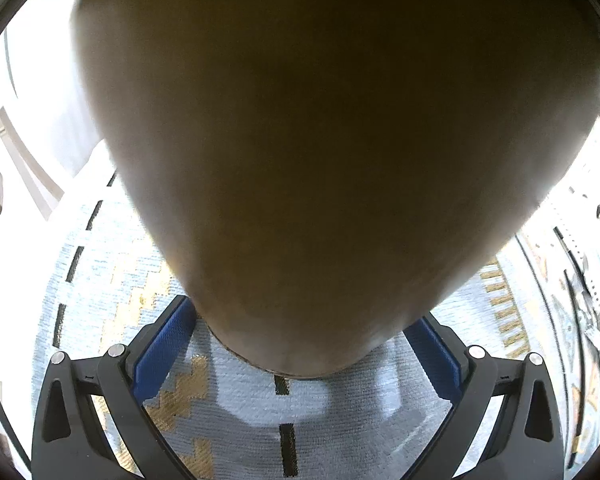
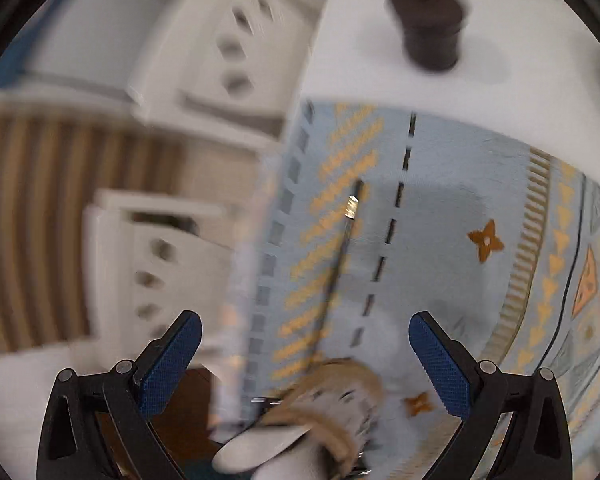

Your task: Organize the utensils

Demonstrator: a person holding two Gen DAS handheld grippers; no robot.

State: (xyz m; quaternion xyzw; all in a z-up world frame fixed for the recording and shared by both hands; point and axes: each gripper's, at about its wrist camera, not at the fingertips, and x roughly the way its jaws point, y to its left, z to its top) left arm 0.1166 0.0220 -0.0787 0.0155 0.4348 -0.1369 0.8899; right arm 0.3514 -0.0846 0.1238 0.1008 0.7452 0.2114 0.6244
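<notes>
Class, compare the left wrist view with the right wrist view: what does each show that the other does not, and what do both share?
Only the left wrist view shows a large tan object filling most of the frame, held between the blue pads of the left gripper; what it is cannot be told.

Only the right wrist view shows a dark cup on the white table, a thin dark utensil lying on the cloth, white chairs, and the open, empty right gripper.

Both show the pale blue patterned cloth with orange motifs and a dashed black line.
</notes>
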